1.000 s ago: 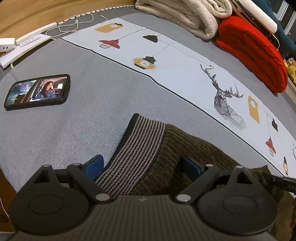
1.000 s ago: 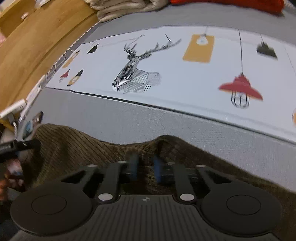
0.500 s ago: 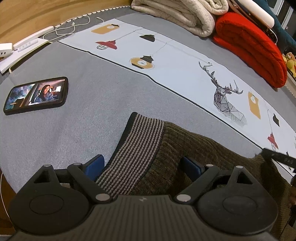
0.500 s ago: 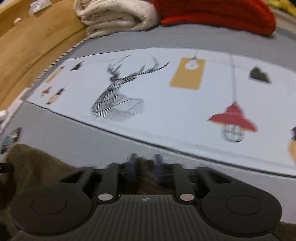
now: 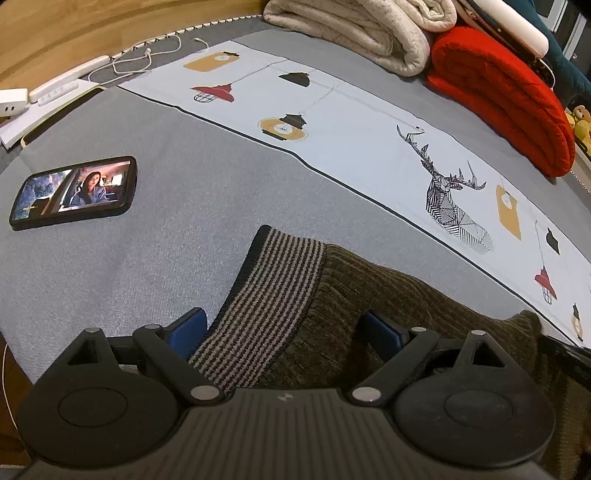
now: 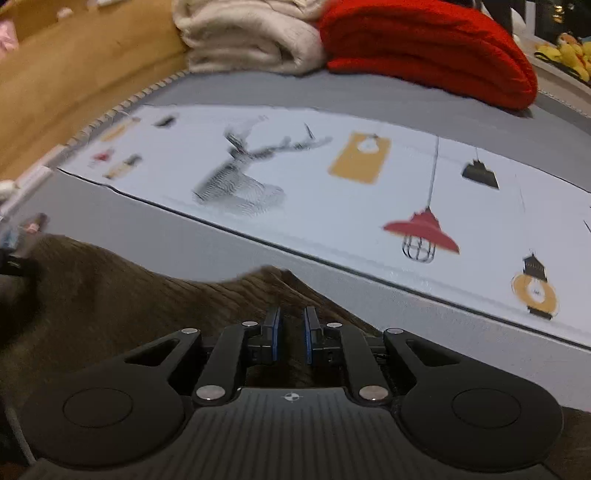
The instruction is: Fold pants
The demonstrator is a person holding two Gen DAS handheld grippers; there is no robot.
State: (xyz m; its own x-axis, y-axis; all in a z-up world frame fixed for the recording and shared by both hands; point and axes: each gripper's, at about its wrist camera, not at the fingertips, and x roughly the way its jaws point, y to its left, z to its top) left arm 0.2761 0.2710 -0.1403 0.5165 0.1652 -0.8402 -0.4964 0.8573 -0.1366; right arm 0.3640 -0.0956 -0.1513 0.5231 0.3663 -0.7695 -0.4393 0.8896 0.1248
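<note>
Dark olive corduroy pants [image 5: 388,306] with a striped knit waistband [image 5: 273,291] lie on the grey bed cover. My left gripper [image 5: 284,332] is open, its blue fingers on either side of the waistband end. In the right wrist view the pants [image 6: 122,291] spread below and to the left. My right gripper [image 6: 291,332] is nearly closed on a raised fold of the pants fabric, which stands up between its narrow jaws.
A phone [image 5: 74,192] with a lit screen lies to the left. A pale printed runner [image 5: 369,147] crosses the bed. A cream blanket [image 5: 362,33] and a red blanket [image 5: 502,96] are stacked at the far side. Cables and a power strip [image 5: 55,86] lie at the far left edge.
The right gripper has lifted and swung with the pinched fabric, so its view now tilts toward the stacked blankets. The left gripper has stayed open over the waistband, almost still.
</note>
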